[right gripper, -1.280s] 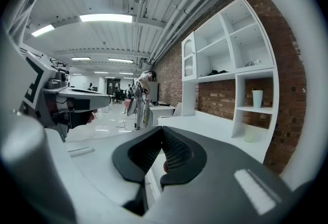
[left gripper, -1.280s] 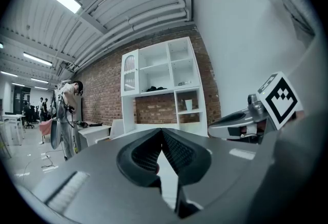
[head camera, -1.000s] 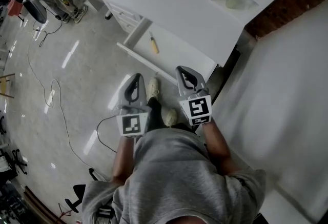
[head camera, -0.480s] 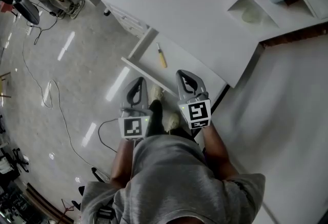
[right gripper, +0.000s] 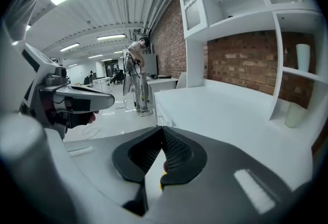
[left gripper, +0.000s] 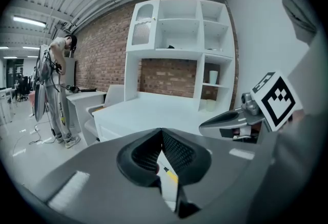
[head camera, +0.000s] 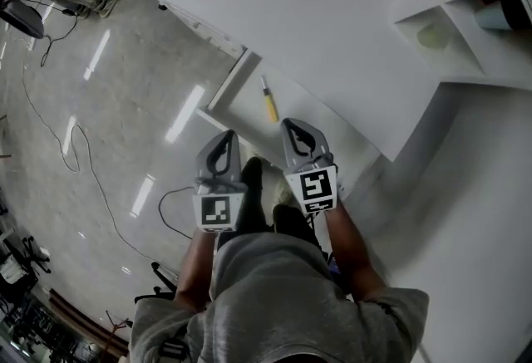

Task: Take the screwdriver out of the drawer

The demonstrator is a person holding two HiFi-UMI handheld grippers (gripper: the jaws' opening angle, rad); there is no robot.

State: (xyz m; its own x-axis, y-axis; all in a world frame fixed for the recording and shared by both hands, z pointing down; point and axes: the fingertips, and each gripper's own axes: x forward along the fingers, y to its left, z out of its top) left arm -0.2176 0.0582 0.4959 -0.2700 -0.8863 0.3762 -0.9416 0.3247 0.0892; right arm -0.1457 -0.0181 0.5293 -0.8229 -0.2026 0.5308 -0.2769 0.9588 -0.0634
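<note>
the yellow-handled screwdriver [head camera: 269, 104] lies in the open drawer [head camera: 243, 110] of the white desk [head camera: 316, 29], toward the drawer's left end. the left gripper [head camera: 226, 138] and right gripper [head camera: 291, 125] hang side by side at the drawer's front edge. each has its jaws closed tip to tip, holding nothing.

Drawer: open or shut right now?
Open. The drawer sticks out from under the desk top, and the screwdriver lies in it, uncovered, in the head view.
</note>
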